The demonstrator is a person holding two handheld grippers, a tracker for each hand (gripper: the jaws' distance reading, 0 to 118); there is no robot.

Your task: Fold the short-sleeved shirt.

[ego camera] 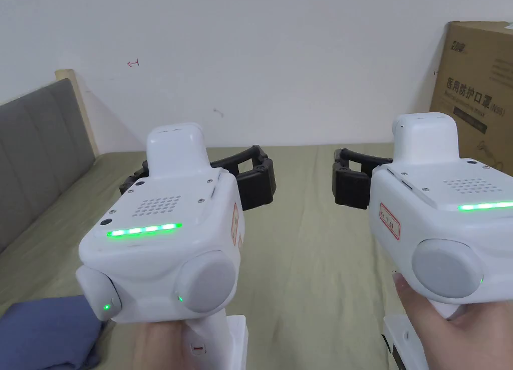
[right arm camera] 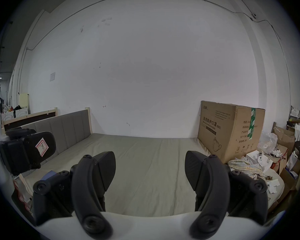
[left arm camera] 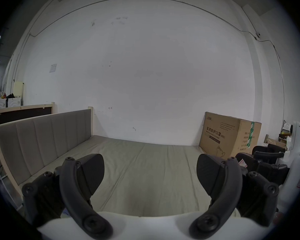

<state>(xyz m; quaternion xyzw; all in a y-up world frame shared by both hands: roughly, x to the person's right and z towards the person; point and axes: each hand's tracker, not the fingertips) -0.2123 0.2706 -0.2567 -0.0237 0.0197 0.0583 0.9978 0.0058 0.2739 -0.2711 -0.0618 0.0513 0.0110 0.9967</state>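
Both grippers raised and empty over the bed, folding not yet begun.

Nearest, the blue shirt [ego camera: 45, 331] lies bunched at the bed's near left corner. Above it the left gripper [left arm camera: 150, 172] and right gripper [right arm camera: 150, 167] hang level, fingers spread wide, likely readying a reach. Beyond: bare olive bed [ego camera: 300, 265], then a cardboard box [ego camera: 476, 90].

- A bedroom-like corner inside a storage or work space is showing here: a bed [right arm camera: 145, 165] with an olive-green sheet is lying ahead of both grippers' fingers.
- A grey padded headboard [left arm camera: 42, 139] is running along to the left of the fingers.
- A large cardboard box [right arm camera: 230, 131] is standing to their right, against the bare white wall [ego camera: 275, 50].
- Bags, paper and cartons [right arm camera: 284, 150] are piling up beyond the box.
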